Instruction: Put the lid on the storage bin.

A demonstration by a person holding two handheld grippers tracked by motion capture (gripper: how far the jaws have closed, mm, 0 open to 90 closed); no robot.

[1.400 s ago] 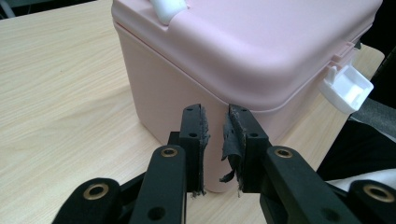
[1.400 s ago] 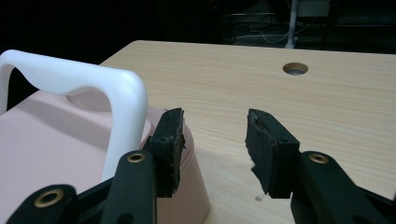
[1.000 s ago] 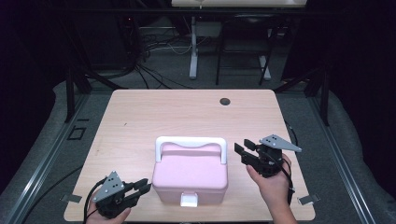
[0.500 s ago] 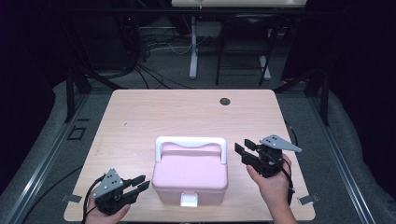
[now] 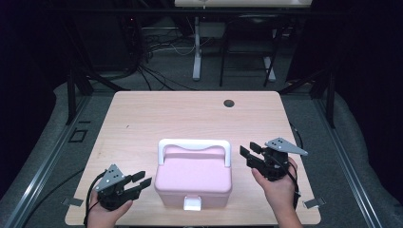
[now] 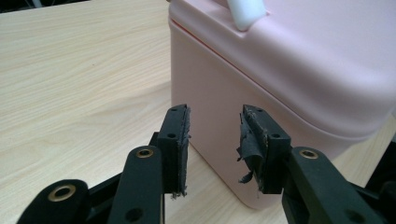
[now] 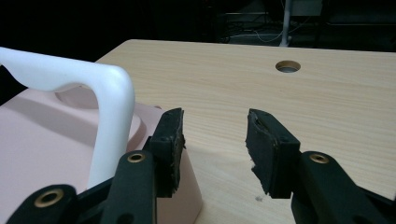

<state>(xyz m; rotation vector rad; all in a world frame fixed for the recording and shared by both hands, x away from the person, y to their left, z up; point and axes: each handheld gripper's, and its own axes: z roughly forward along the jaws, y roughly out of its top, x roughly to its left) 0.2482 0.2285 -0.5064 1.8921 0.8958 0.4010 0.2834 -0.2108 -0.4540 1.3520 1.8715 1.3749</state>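
Now pink box on table, left tongs just opening beside it

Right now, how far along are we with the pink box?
Nothing looks done yet: the pink box sits shut on the table, its white latch down and white handle upright. In hand: the left gripper, whose jaws have just been opening, is beside the box's left side with nothing between them; the right gripper is open near the handle's right end. Gripping and opening remain.
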